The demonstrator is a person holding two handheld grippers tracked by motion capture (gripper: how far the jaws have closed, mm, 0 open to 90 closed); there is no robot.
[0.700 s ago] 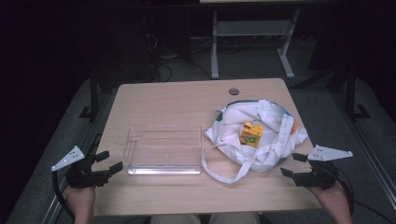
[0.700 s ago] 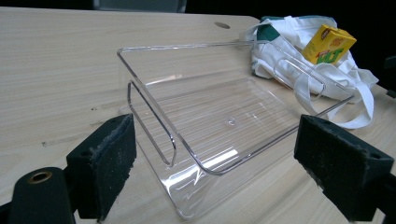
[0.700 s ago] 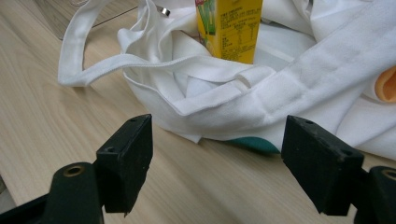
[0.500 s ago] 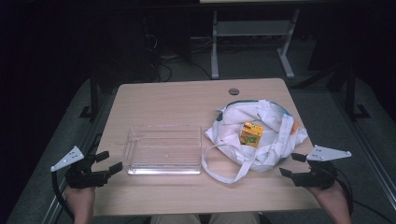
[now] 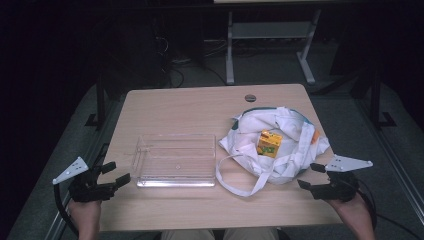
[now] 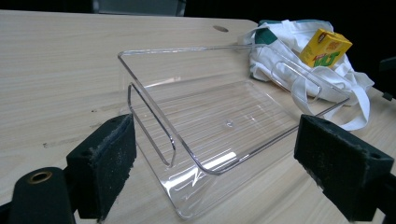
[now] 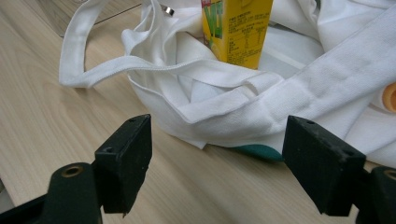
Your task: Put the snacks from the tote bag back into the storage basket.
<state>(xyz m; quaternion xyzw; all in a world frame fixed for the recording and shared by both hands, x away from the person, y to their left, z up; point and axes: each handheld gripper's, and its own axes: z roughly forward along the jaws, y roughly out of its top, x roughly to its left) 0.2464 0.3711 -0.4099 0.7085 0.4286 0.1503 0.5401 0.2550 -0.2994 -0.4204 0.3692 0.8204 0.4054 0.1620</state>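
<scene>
Nothing much had moved since a moment before. Both grippers stayed spread wide and empty: the left gripper [image 5: 111, 176] near the clear tray [image 5: 176, 160], the right gripper [image 5: 311, 176] just beside the white bag [image 5: 290, 145] holding the yellow juice box [image 5: 269, 143]. Work hadn't started.

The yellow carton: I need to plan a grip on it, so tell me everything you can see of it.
The yellow carton is a small box-shaped drink pack, cardboard by its look, with green lettering on the front and fine print on one side. It looks closed and undented. It stands slightly tilted on the crumpled white cloth bag, right of the clear plastic tray. Bag folds and a strap lie against its base. Nothing else touches it; the right tongs are open, short of the bag.
</scene>
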